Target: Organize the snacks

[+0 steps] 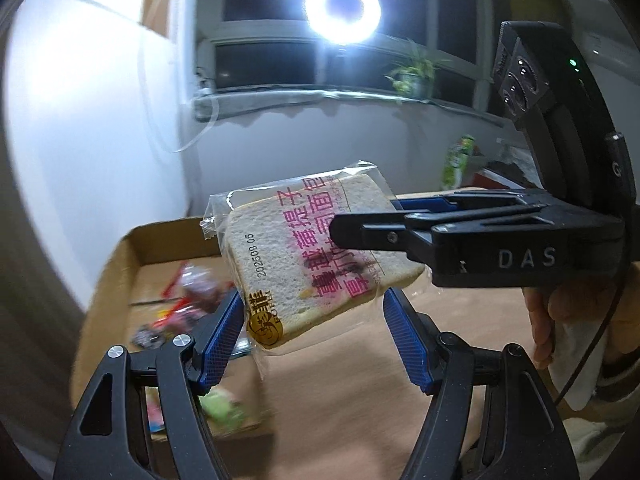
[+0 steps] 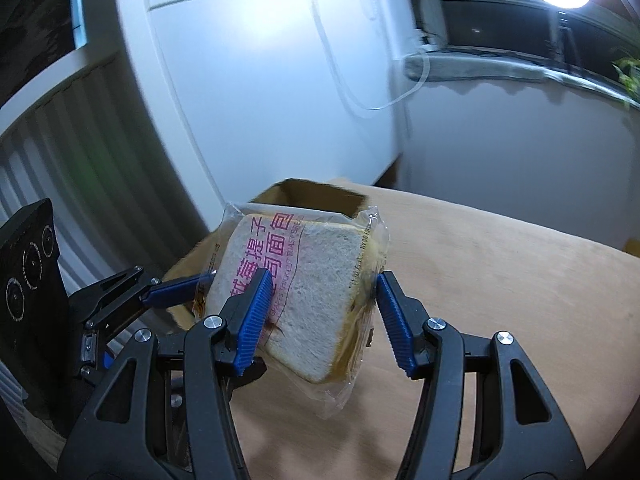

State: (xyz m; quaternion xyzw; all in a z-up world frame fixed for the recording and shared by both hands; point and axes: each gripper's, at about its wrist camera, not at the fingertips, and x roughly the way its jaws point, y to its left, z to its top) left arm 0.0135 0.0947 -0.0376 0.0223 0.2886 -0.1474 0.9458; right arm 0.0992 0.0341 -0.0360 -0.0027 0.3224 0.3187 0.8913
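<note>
A wrapped slice of toast bread in clear plastic with pink print hangs in the air above the table. My right gripper is shut on it across its thickness; in the left wrist view that gripper comes in from the right. My left gripper is open, its blue pads on either side of the bread's lower edge; whether they touch it I cannot tell. In the right wrist view the bread fills the middle. A shallow cardboard box holding several snack packets lies behind it at the left.
The table is light brown wood. A white appliance stands behind the box. A ring light, a window sill with a plant and a green packet lie farther back.
</note>
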